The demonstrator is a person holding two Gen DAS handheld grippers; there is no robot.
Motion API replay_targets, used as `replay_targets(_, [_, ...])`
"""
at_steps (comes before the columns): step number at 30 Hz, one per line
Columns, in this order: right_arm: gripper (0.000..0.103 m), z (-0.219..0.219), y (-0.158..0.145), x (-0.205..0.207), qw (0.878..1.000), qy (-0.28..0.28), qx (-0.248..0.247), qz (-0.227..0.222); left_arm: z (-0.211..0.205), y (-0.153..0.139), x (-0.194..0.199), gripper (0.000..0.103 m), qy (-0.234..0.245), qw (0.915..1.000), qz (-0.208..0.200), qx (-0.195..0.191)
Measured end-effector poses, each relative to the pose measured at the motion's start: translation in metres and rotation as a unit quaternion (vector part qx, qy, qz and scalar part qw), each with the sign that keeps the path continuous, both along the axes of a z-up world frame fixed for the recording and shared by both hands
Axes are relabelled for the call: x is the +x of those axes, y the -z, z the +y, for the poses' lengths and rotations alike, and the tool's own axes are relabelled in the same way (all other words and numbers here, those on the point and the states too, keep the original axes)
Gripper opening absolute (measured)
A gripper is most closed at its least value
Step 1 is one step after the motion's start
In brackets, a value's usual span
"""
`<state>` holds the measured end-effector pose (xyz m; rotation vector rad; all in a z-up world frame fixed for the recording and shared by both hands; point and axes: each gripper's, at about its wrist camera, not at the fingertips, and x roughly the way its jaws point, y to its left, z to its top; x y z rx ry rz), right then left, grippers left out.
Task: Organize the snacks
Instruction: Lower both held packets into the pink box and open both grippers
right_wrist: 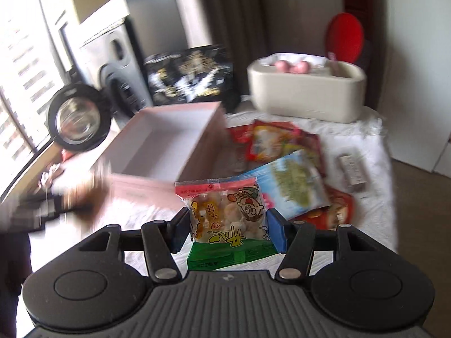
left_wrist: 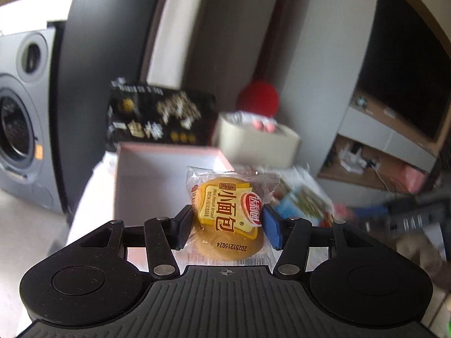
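- On the white-covered tabletop [right_wrist: 375, 152], the biggest player is the pink box [right_wrist: 180, 138], open-topped and white inside, sitting left of the loose snack pile [right_wrist: 284, 152]; it looks like the drop-off, stiff card walls, nothing in it that shows.
- Behind it, a cream bin [right_wrist: 307, 95] holds pink items, with a black printed box [right_wrist: 191, 73] beside it.
- Right claw [right_wrist: 228, 228]: pads pinched on both side edges of the cracker packet [right_wrist: 225, 217], held off the cloth near the box's front corner. My read: light, crinkly, slippery film with brittle pieces inside, so squeeze gently at the sides.
- Left claw [left_wrist: 225, 225]: clamped across the bread roll packet [left_wrist: 228, 219], held up in front of the pink box. Soft and squashy, I'd judge; hard pressure will dent it, and the film could slide, so mid-body is the place.
- The right view alone shows the full snack pile and a small silver pack [right_wrist: 353, 169]; the left view alone shows shelving [left_wrist: 375, 152] off to the side, and its bread label is sharp.
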<state>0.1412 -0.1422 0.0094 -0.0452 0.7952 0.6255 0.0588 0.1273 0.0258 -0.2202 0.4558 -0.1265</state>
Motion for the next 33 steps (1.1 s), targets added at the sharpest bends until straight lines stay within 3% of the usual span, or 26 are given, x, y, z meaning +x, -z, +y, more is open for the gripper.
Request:
replay_targets(4, [0.058,0.029,-0.003,-0.015,0.999,-0.039,-0.013,-0.033,0.026,-0.021,0.053,0.058,-0.053,0.998,-0.025,-0.022])
replay_targets(7, [0.058,0.044,-0.008,-0.018,0.998,-0.052,-0.005,-0.039,0.034,0.007,0.113,0.058,-0.04,0.9956,0.084,-0.013])
replay_targets(9, [0.058,0.049,-0.011,-0.019,0.997,-0.055,-0.004,-0.048,0.037,0.026,0.122,0.057,-0.037,0.9937,0.105,-0.018])
replay_targets(11, [0.058,0.051,-0.015,-0.017,0.997,-0.055,-0.003,-0.057,0.039,0.031,0.112,0.057,-0.047,0.9952,0.083,-0.022])
replay_targets(14, [0.058,0.063,-0.017,0.0,0.997,-0.049,-0.001,-0.059,0.05,0.03,0.084,0.057,-0.058,0.9956,0.042,-0.06])
replay_targets(18, [0.058,0.092,-0.016,0.043,0.999,-0.04,0.014,-0.034,0.038,0.028,0.042,0.057,-0.036,0.9985,0.027,-0.032])
replay_targets(22, [0.06,0.129,-0.008,0.09,0.999,-0.018,0.034,0.002,0.022,0.038,0.021,0.057,-0.003,0.9979,0.045,-0.046])
replay_targets(25, [0.072,0.149,0.002,0.12,0.998,-0.016,0.039,0.036,0.011,0.053,0.019,0.057,0.017,0.9953,0.073,-0.06])
replay_targets(27, [0.072,0.149,0.003,0.132,0.997,-0.012,0.046,0.056,0.005,0.062,0.021,0.057,0.026,0.9941,0.086,-0.06])
replay_targets(30, [0.073,0.128,-0.006,0.138,0.998,0.002,0.054,0.039,-0.002,0.072,0.022,0.057,0.037,0.9923,0.099,-0.064])
replay_targets(33, [0.081,0.1,-0.016,0.149,0.999,0.044,0.017,-0.009,-0.007,0.075,0.023,0.057,0.045,0.9915,0.102,-0.067])
